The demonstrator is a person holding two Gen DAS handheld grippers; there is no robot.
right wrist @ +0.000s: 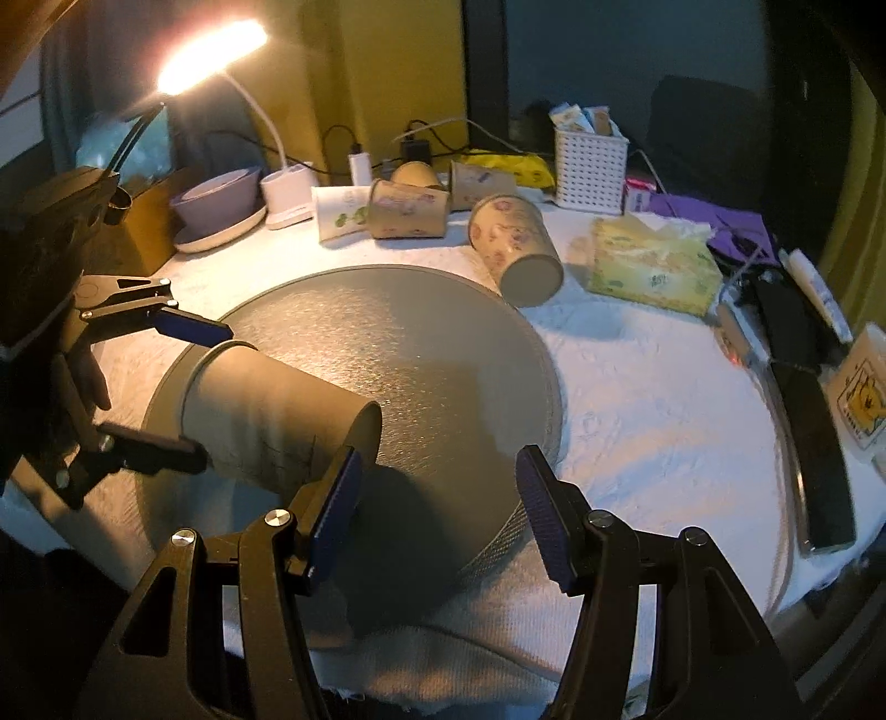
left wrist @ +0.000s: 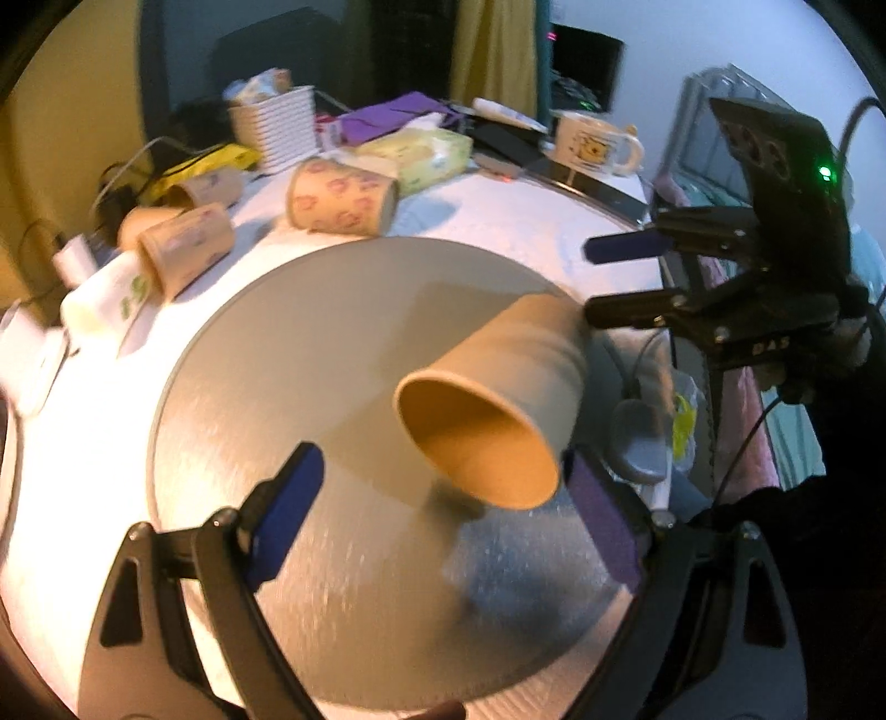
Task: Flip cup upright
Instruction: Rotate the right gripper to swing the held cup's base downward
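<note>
A plain tan paper cup lies on its side on the round grey mat, its mouth toward the left wrist camera. My left gripper is open around the cup's mouth end, its fingers either side of the rim without pinching it. In the right wrist view the same cup lies at the mat's left, base toward my right gripper, which is open and empty just beside the base. The left gripper shows there straddling the cup's rim. The right gripper shows open behind the cup.
Several patterned paper cups lie on their sides behind the mat. A tissue pack, white basket, lit desk lamp, bowls, a mug and cables crowd the table's far edge and sides.
</note>
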